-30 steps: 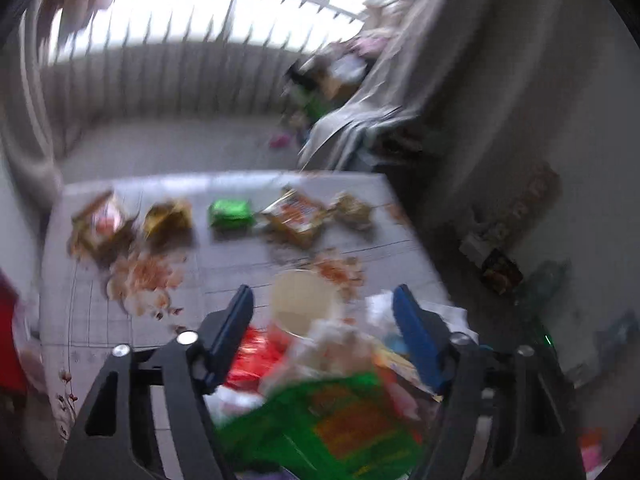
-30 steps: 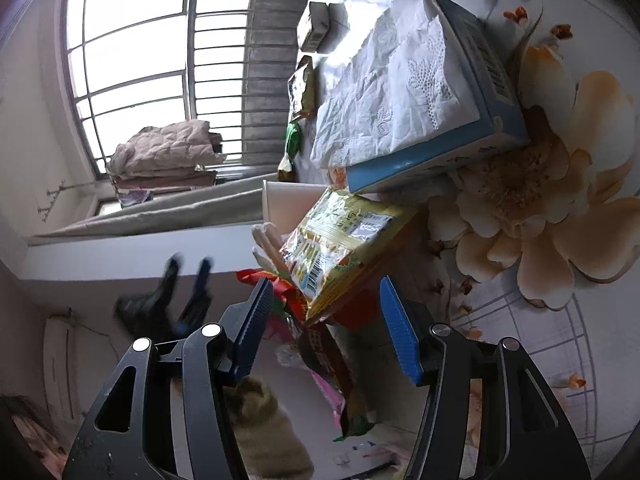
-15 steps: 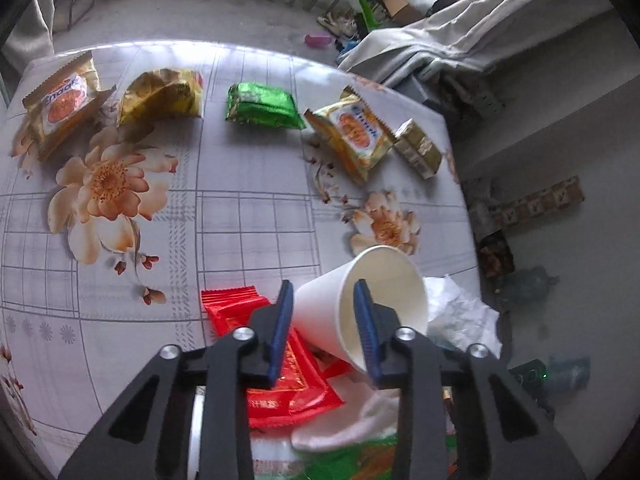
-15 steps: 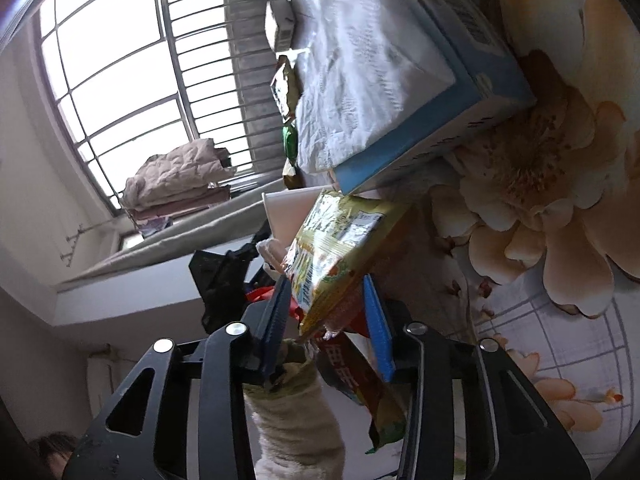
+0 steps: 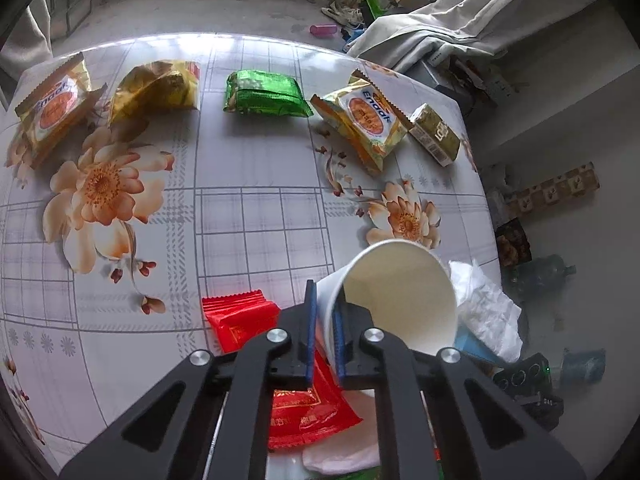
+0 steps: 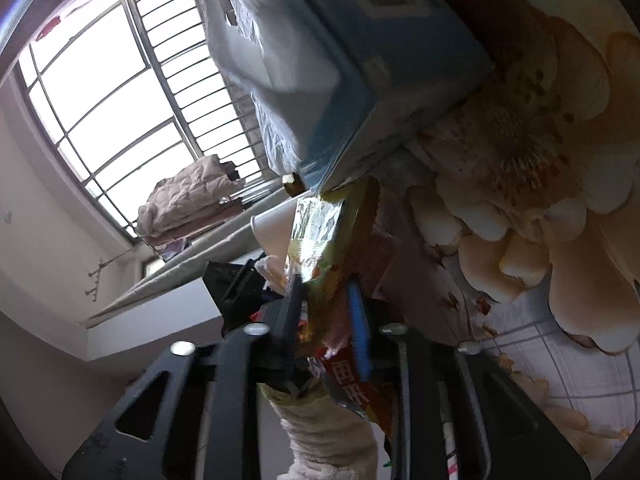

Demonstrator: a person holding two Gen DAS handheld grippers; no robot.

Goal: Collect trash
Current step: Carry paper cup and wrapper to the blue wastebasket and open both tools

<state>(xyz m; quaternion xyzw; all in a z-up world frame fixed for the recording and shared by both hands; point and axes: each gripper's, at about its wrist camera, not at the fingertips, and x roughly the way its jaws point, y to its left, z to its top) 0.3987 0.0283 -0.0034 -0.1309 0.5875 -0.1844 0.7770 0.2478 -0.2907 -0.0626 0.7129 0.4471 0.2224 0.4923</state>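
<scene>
A table (image 5: 256, 208) under a flower-printed cloth carries the litter. Taking the green packet (image 5: 264, 94) as landmark: a gold bag (image 5: 156, 88) and an orange packet (image 5: 52, 108) lie left of it, another orange packet (image 5: 364, 120) and a small box (image 5: 434, 134) right of it, a red wrapper (image 5: 244, 320) nearer the camera.

Legible print: "Enaak" on the far-left snack packet (image 5: 52, 110) and again on the snack packet right of centre (image 5: 366, 118). Red wrapper (image 5: 256, 332): gold Chinese characters, unreadable. Blue box (image 6: 384, 52): barcode only, digits too blurred.
</scene>
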